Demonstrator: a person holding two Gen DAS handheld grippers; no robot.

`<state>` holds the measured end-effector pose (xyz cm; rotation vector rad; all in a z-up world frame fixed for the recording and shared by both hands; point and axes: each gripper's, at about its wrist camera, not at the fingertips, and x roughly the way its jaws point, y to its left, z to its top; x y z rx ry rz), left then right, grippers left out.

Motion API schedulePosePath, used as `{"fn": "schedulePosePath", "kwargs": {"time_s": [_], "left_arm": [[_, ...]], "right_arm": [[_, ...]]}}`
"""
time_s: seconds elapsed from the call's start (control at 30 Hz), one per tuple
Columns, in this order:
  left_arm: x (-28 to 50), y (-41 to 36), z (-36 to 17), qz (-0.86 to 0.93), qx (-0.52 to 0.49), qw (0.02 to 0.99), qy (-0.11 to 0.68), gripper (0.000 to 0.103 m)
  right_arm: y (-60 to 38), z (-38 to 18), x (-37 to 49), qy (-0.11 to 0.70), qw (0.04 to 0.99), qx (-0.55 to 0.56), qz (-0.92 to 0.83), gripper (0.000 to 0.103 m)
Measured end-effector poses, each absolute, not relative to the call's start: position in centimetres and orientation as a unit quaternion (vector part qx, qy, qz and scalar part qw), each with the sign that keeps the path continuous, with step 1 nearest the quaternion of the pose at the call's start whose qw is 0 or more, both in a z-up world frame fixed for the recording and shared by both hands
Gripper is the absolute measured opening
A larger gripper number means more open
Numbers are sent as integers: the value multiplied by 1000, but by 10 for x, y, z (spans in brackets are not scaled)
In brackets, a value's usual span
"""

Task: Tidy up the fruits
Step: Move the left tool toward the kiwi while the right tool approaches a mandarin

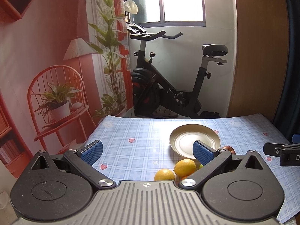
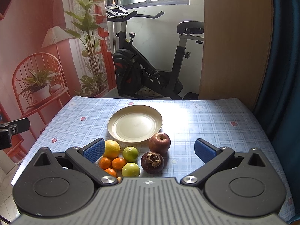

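A cream plate (image 2: 135,124) sits empty mid-table; it also shows in the left wrist view (image 1: 195,137). In front of it lies a cluster of fruit: a red apple (image 2: 159,142), a dark mangosteen (image 2: 152,162), a lemon (image 2: 112,149), two green fruits (image 2: 130,153) (image 2: 130,169) and small oranges (image 2: 118,163). My right gripper (image 2: 149,151) is open and empty, hovering above the cluster. My left gripper (image 1: 148,152) is open and empty, left of the fruit; two yellow citrus (image 1: 184,167) (image 1: 164,175) show between its fingers.
The table wears a blue checked cloth (image 2: 206,123). Behind its far edge stand an exercise bike (image 2: 148,56) and a wooden panel (image 2: 234,41). A printed room backdrop (image 2: 37,46) hangs at the left. The left gripper's tip (image 2: 15,129) shows off the table's left edge.
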<state>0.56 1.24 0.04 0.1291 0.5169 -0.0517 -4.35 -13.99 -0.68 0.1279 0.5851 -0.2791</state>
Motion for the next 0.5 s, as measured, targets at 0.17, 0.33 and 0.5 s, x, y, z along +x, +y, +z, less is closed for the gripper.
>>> {"fn": "schedulePosePath", "kwargs": {"time_s": [0.17, 0.33, 0.5], "left_arm": [[16, 28, -3, -25, 36, 970, 240, 102], [25, 33, -11, -43, 20, 975, 215, 102], [33, 30, -21, -57, 10, 976, 209, 97]], "right_arm": [[-154, -13, -41, 252, 956, 64, -133, 103], [-170, -22, -40, 199, 967, 93, -130, 103], [-182, -31, -33, 186, 968, 104, -130, 103]]}}
